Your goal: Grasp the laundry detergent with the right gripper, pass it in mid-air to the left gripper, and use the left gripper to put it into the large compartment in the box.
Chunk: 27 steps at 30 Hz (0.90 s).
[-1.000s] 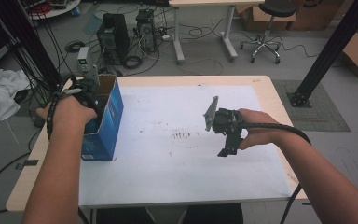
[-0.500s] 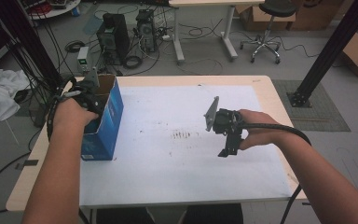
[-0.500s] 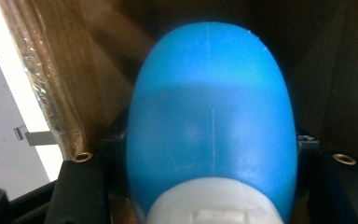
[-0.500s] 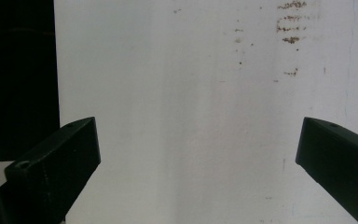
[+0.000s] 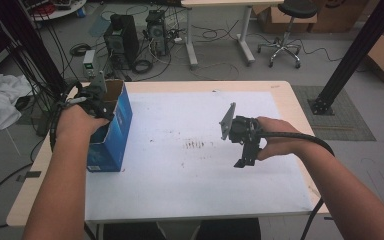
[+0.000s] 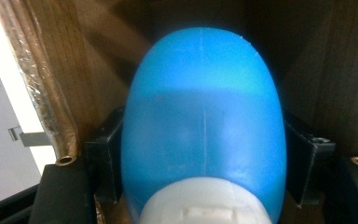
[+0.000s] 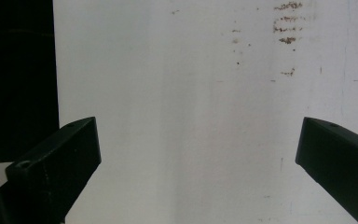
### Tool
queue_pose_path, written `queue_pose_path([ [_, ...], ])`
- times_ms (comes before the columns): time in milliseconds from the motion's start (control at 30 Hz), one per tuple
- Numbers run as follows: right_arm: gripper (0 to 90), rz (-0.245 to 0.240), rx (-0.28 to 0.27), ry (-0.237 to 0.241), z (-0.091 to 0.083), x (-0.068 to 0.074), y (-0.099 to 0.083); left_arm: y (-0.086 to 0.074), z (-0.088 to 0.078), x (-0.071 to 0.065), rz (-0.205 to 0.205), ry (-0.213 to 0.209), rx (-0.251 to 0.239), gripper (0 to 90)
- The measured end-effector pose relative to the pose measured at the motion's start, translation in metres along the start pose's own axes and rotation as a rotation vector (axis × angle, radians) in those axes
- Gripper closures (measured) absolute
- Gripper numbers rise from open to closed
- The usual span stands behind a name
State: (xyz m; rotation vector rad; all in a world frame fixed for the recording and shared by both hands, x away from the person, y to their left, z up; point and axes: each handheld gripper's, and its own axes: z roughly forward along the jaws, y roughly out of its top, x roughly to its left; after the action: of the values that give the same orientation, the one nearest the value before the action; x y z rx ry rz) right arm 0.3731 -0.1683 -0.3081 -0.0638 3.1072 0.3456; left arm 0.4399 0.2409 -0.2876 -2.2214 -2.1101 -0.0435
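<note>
- Surface point(image 5: 280, 200): white sheet, faint brown specks near its middle, bare otherwise.
- Box point(image 5: 111, 131): blue carton, top open, standing at 9 o'clock near the surface's edge.
- Left hand-held gripper point(image 5: 96, 100): reaching down into the box mouth, its jaws closed against both sides of a blue bottle point(image 6: 204, 135) with a white cap point(image 6: 205, 205), inside the brown walls.
- Right hand-held gripper point(image 5: 244, 136): hovers at 3 o'clock, jaws wide apart, holding nothing.
- Judgement: lift straight up, squeeze steady, clear the flap edge; the rounded plastic could slip.
</note>
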Motion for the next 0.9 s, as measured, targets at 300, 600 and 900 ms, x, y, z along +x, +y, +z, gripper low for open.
queue_pose_path([
  [300, 0.0, 0.000, -0.003, -0.001, 0.002, 0.001, 0.000, -0.001, -0.007, -0.001, 0.006, 0.012, -0.013, 29.4],
  [600, 0.0, -0.003, -0.005, -0.002, 0.002, 0.001, -0.001, -0.004, -0.021, -0.003, 0.010, 0.026, -0.024, 29.0],
  [900, 0.0, -0.004, -0.009, -0.004, 0.000, 0.000, -0.002, -0.007, -0.035, -0.003, 0.017, 0.027, -0.043, 24.2],
])
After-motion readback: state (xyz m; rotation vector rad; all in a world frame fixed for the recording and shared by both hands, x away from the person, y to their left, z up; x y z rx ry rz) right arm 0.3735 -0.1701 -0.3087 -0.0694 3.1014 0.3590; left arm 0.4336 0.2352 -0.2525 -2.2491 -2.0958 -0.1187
